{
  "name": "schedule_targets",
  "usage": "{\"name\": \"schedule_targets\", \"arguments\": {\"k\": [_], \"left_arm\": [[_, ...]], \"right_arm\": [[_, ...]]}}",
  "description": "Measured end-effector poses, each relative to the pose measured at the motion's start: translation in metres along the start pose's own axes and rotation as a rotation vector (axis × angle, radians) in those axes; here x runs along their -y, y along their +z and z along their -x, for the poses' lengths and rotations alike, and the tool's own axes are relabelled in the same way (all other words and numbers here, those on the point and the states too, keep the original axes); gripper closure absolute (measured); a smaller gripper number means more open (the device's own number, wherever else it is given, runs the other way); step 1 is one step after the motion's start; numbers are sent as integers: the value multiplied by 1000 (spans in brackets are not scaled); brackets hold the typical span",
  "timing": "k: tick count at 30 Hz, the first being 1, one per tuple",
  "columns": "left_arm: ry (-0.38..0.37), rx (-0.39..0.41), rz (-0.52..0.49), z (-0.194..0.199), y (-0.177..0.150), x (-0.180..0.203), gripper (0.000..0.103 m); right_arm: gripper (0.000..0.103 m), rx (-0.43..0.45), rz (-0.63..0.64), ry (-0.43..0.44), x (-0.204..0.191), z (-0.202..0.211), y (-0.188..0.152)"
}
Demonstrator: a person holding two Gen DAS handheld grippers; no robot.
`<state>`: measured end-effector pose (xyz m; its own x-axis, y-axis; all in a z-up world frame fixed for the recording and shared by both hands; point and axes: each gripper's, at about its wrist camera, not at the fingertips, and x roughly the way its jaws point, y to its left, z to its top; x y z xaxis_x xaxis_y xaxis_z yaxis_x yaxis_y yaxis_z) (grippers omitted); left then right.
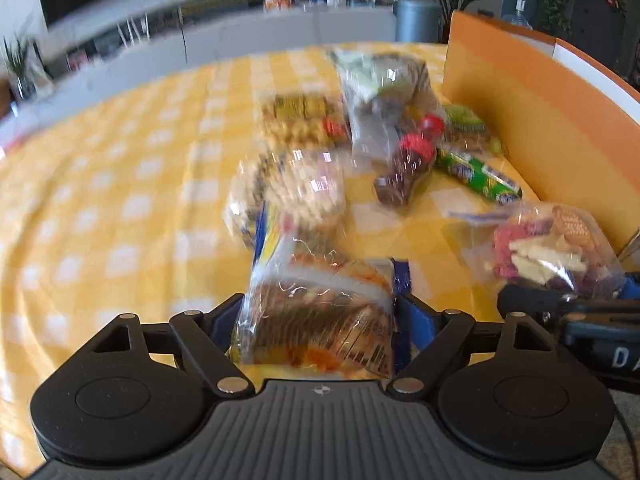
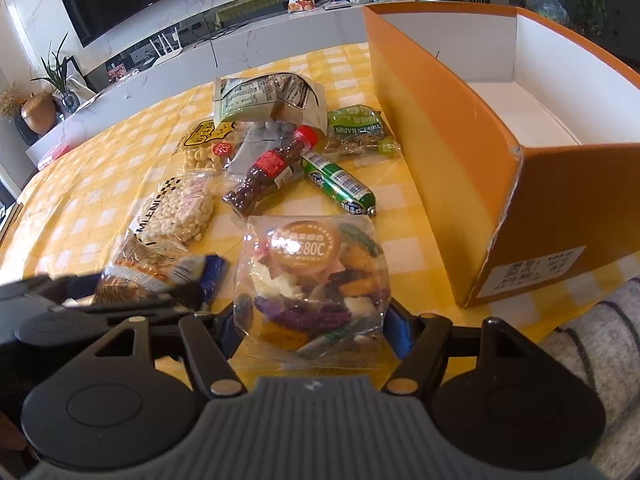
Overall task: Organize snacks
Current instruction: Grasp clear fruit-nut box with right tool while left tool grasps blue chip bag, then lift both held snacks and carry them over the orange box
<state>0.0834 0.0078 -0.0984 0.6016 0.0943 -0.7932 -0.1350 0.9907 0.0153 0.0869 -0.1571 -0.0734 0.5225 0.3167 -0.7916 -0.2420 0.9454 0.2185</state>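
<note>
1. Your left hand-held gripper (image 1: pixel 320 320) is sitting at the lower centre of the left wrist view, its jaws closing on a clear bag of brown crackers (image 1: pixel 316 320); the bag is filling the gap between the blue fingers (image 1: pixel 416 320); the view is blurring, so finer detail is not readable.
2. Your right hand-held gripper (image 2: pixel 310 320) is sitting at the lower centre of the right wrist view, its jaws pressing both sides of a clear bag of mixed vegetable chips (image 2: pixel 312 288) with an orange round label; the bag is resting on the yellow checked desk (image 2: pixel 100 168).
3. The orange box (image 2: pixel 460 132) is standing at the right of the right wrist view, open at the top, its white inside showing; the chips bag is lying near its lower left corner.
4. The other snacks are lying in the middle of the frame: a puffed rice bar pack (image 2: pixel 176 208), a cola-bottle candy pack (image 2: pixel 268 172), a green roll (image 2: pixel 340 184), a green raisin pack (image 2: pixel 356 132), a pale green pouch (image 2: pixel 264 96) and a yellow nut bag (image 2: pixel 204 148); the cola-bottle pack and green roll are lying just beside each other.
</note>
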Motion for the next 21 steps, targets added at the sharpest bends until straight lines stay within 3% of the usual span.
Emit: {"name": "schedule_targets", "arguments": {"k": [4, 5, 7, 9, 12, 16, 21], "left_arm": [[-3, 19, -18, 0, -3, 0, 1], [-7, 28, -39, 1, -5, 2, 1], [-5, 56, -99, 4, -9, 8, 3], [1, 79, -136, 7, -11, 13, 11], [17, 113, -146, 9, -10, 15, 28], [10, 113, -152, 10, -9, 15, 33], [-8, 109, -138, 10, -9, 14, 39]], "right_arm": [[30, -18, -53, 25, 6, -3, 2], [21, -17, -77, 40, 10, -3, 3], [12, 19, -127, 83, 16, 0, 3], [12, 63, -137, 78, 15, 5, 3], [19, 59, -88, 62, 8, 3, 3], [34, 52, 21, -24, -10, -1, 2], [38, 67, 80, -68, -18, -1, 0]]}}
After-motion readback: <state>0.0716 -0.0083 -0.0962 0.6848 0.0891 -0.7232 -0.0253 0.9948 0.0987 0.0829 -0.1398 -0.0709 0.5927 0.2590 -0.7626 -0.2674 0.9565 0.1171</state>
